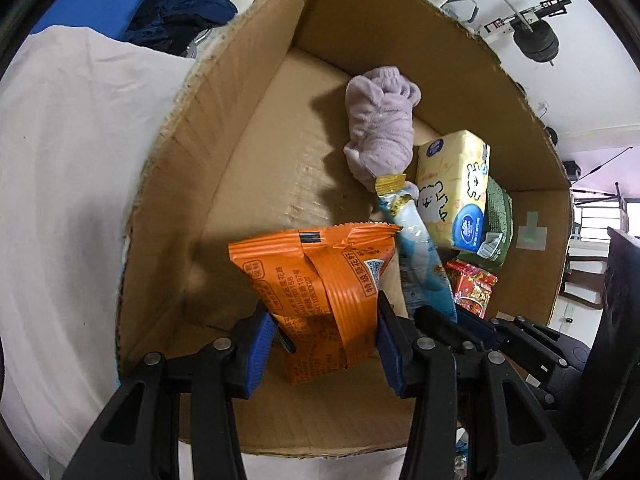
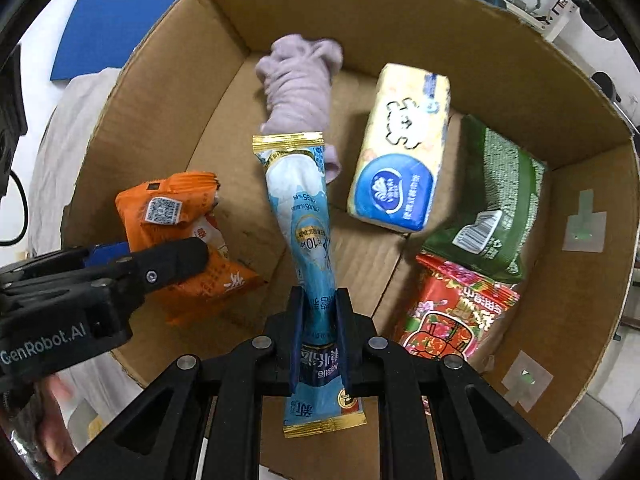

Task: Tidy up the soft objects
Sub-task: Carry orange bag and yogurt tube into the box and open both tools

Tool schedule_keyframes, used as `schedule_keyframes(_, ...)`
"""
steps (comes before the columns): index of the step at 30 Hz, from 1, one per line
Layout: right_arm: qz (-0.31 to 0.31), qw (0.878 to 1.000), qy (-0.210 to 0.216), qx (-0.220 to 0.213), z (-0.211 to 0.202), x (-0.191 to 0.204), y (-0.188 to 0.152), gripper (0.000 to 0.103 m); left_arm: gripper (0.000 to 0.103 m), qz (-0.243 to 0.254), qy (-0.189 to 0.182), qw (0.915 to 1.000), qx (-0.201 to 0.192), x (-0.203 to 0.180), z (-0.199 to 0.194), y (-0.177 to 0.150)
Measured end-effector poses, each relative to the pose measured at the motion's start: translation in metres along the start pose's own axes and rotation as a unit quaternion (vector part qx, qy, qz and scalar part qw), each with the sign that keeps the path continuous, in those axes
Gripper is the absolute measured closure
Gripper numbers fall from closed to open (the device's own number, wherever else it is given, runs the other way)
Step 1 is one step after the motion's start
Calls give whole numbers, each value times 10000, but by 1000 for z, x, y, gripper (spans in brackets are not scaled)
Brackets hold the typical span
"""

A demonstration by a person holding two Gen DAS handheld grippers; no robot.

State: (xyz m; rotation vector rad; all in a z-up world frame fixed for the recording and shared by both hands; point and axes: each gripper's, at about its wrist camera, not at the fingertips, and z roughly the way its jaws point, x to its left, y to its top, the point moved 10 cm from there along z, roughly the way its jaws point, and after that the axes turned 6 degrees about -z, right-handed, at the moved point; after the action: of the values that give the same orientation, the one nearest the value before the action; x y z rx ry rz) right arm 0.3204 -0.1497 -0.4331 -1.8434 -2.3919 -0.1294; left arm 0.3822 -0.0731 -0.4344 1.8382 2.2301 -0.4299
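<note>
Nearest in the left wrist view, the left gripper [image 1: 326,344] is clenched on an orange snack packet [image 1: 320,280], its blue pads pressing the packet's lower sides while the crimped top stands toward 12 o'clock. Below it at 6 o'clock runs the near wall of the cardboard box [image 1: 224,168], with bare floor between the packet and the left wall at 9 o'clock. Outside that wall lies a white cloth [image 1: 72,168].

In the right wrist view, the right gripper [image 2: 319,336] grasps a long blue sachet [image 2: 308,216] near its lower end; the sachet reaches up toward 12 o'clock above the box floor, its gold-edged tail sticking out below the jaws at 6 o'clock. The same orange packet sits at 9 o'clock, held by the other tool, near the sachet but apart from it. A bare strip of cardboard floor lies between them.

At 4 o'clock a red printed packet [image 2: 452,316] lies against the right side. Beyond it at 3 o'clock is a green pack [image 2: 500,200], leaning on the right wall. At 1 o'clock lies a yellow tissue pack [image 2: 404,148], just beside the sachet's upper half. Farthest, at 12 o'clock, a lilac sock [image 2: 298,84] lies near the back corner, the sachet's top overlapping its lower end in view.
</note>
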Motion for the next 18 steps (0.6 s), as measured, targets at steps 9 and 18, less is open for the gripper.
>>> schedule_keyframes(9, 216, 9997, -136, -20, -4, -10, 2, 57, 47, 123, 159, 9998, -51, -5, -10, 0)
schedule_keyframes(18, 695, 9968, -371, -160, -17, -35, -16, 20, 8, 372, 532, 9973, -345, -5, -29, -3)
